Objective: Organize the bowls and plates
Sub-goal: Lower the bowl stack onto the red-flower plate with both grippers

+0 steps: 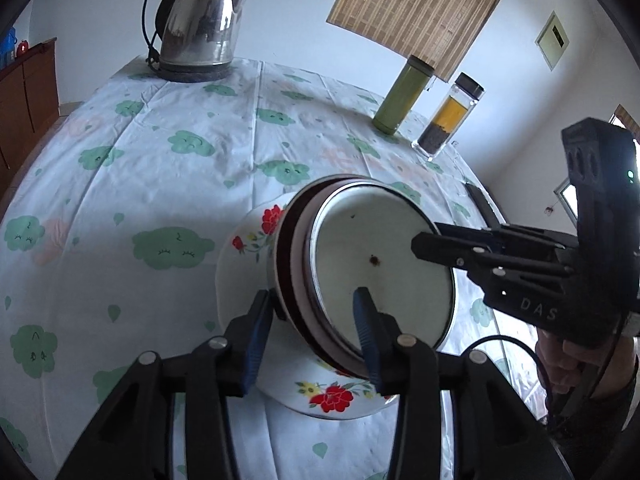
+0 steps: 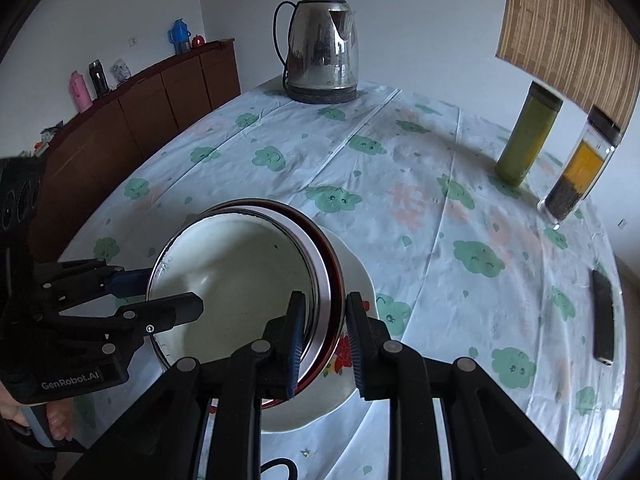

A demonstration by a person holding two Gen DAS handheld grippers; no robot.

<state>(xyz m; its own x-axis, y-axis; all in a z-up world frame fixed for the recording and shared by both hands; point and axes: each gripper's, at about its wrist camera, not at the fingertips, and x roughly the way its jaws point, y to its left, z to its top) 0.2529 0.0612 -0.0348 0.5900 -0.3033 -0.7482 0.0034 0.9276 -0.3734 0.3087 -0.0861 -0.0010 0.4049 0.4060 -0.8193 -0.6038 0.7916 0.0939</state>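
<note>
**L gripper** (image 1: 311, 296): fingers part open, astride the rim of the bowls (image 1: 372, 264) at its 7 o'clock edge. One pad sits inside on the white floor and the other outside against the dark red wall. Both lie close to the stack, but I cannot tell if they press.

**R gripper** (image 2: 325, 298): my fingers are narrow and clamped on the rim at the opposite side, approx. 4 o'clock. One pad is inside and one outside, with the wall pinched between them.

**Bowls:** nested stack. The inner bowl is white with a metal rim and has a few dark specks on its floor. Dark red rims show around it. The stack is tilted steeply, its mouth turned toward my cams, and it is held between my two grippers over the plate (image 1: 244, 240). Whether its low edge contacts the plate, I cannot tell.

**Plate:** white with red and yellow flowers. It lies flat on the cloth (image 1: 160, 160), under and partly hidden by the stack.

**Surface/room:**
- Cloth is pale with green cloud print and is creased.
- Kettle (image 1: 200, 20) stands at the far edge, 11 o'clock in the L view.
- Flask (image 1: 400, 96) and bottle (image 1: 448, 116) stand side by side at 1 o'clock.
- Phone (image 2: 602, 316) lies at 3 o'clock in the R view.
- Cabinet (image 2: 140, 108) stands along the wall at 10 o'clock in the R view.
- Blind (image 1: 416, 12) hangs at 1 o'clock.
</note>
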